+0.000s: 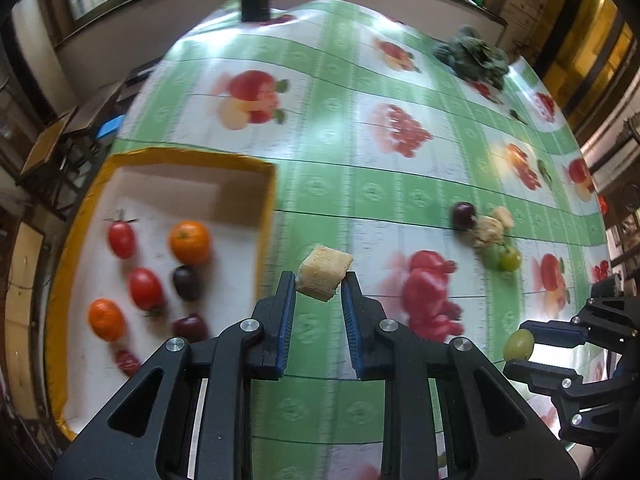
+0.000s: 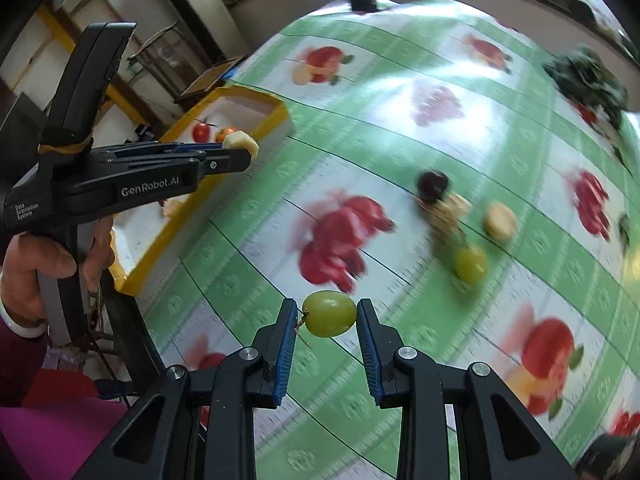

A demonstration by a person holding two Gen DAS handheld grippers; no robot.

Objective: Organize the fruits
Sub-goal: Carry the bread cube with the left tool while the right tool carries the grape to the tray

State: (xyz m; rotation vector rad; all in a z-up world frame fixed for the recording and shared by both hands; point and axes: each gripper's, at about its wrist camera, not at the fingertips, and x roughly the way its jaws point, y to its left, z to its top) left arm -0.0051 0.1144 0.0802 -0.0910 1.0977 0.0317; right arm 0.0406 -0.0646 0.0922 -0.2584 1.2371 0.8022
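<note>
My left gripper (image 1: 319, 280) is shut on a pale yellow fruit chunk (image 1: 324, 276) and holds it above the cloth, just right of the yellow-rimmed box (image 1: 264, 200). The box holds tomatoes (image 1: 121, 239), oranges (image 1: 189, 241) and dark plums (image 1: 187, 282). My right gripper (image 2: 327, 314) is shut on a green grape (image 2: 329, 313) above the table; it also shows in the left wrist view (image 1: 518, 345). On the cloth lie a dark plum (image 2: 432, 186), pale chunks (image 2: 499, 221) and another green grape (image 2: 470, 265).
The table carries a green and white fruit-print cloth (image 1: 360, 184). Dark leafy greens (image 1: 474, 58) lie at the far right. A dark stand (image 1: 254, 4) sits at the far edge. Chairs (image 1: 60, 148) stand to the left of the table.
</note>
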